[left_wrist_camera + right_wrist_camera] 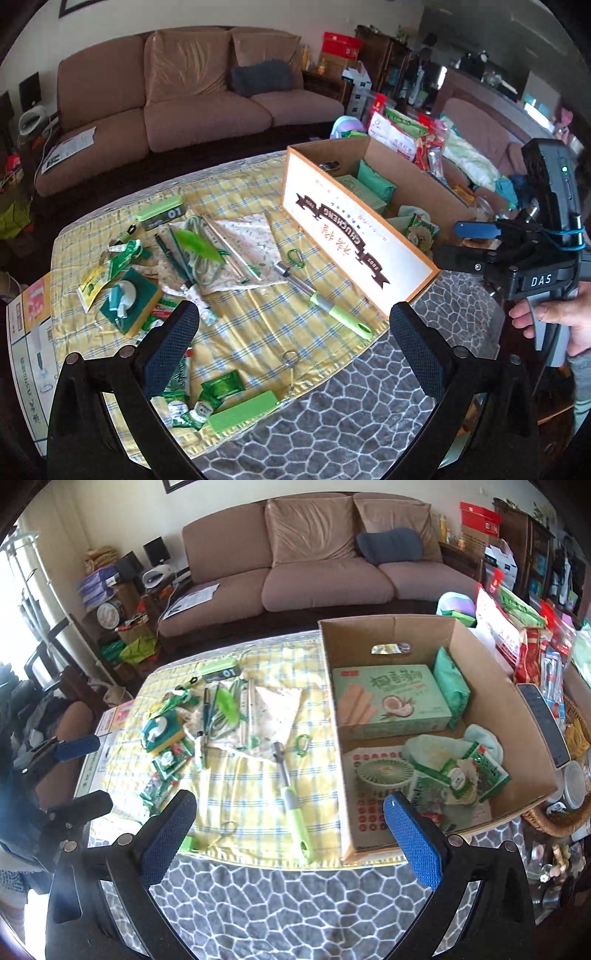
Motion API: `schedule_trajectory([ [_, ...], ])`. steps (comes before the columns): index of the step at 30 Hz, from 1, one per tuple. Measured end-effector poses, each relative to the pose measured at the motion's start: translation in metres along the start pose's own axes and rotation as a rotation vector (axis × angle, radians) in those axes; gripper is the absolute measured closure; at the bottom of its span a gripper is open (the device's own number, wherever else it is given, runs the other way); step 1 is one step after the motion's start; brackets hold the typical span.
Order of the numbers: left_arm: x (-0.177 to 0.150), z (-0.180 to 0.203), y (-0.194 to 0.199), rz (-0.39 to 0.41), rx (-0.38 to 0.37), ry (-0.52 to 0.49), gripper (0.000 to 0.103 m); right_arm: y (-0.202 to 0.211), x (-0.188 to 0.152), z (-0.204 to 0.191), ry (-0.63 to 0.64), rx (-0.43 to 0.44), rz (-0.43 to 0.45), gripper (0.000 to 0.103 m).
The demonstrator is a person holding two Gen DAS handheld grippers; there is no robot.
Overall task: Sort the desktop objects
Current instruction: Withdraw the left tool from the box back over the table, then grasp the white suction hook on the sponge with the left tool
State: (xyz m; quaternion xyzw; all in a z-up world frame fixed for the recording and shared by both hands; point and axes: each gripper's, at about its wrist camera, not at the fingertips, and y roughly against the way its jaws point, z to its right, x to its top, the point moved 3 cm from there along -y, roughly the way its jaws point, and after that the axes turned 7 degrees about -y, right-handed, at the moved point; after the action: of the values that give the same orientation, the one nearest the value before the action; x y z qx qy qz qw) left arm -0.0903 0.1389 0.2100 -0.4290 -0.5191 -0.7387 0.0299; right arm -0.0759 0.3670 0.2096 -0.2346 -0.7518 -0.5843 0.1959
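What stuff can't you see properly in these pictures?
- Cardboard box floor: left wrist view, its printed front wall hides most of it.
- Packets at the cloth's near edge: left wrist view, the left gripper finger covers some.
- Small print on the coconut wafer box: right wrist view, too small.

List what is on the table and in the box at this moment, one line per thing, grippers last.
cardboard box: 1, brown, right side of the table, open top
wafer box: 1, pale green, in the cardboard box, far end
round fan-like item: 1, pale green, in the cardboard box, near end
green-handled tool: 1, steel and lime, on the checked cloth beside the box
carabiner: 1, green, by the tool's head
sponge: 1, green and yellow, left part of the cloth
checked cloth: 1, yellow and blue, covers the table
left gripper: 1, black, open, empty
right gripper: 1, blue pads, open, empty
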Motion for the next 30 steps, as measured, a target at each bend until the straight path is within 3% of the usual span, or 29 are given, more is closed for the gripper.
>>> schedule_trajectory([
  [8, -0.059, -0.119, 0.041, 0.01, 0.114, 0.147, 0.0, -0.026, -0.009, -0.068, 0.073, 0.074, -0.003, 0.0],
  [15, -0.113, -0.206, 0.034, -0.003, 0.158, 0.291, 0.0, -0.074, -0.009, -0.117, 0.102, 0.138, -0.019, 0.0],
  [22, -0.117, -0.216, -0.016, -0.007, 0.166, 0.24, 0.004, -0.118, -0.009, -0.154, 0.114, 0.191, -0.002, 0.0],
  [24, -0.115, -0.215, -0.037, -0.016, 0.166, 0.227, 0.018, -0.131, -0.007, -0.159, 0.108, 0.197, 0.007, 0.0],
  [28, -0.113, -0.216, -0.078, -0.043, 0.173, 0.209, 0.022, -0.157, 0.0, -0.165, 0.079, 0.21, 0.01, 0.0],
  [30, -0.11, -0.216, -0.093, -0.043, 0.184, 0.186, 0.034, -0.169, 0.004, -0.168, 0.07, 0.21, 0.004, 0.0],
])
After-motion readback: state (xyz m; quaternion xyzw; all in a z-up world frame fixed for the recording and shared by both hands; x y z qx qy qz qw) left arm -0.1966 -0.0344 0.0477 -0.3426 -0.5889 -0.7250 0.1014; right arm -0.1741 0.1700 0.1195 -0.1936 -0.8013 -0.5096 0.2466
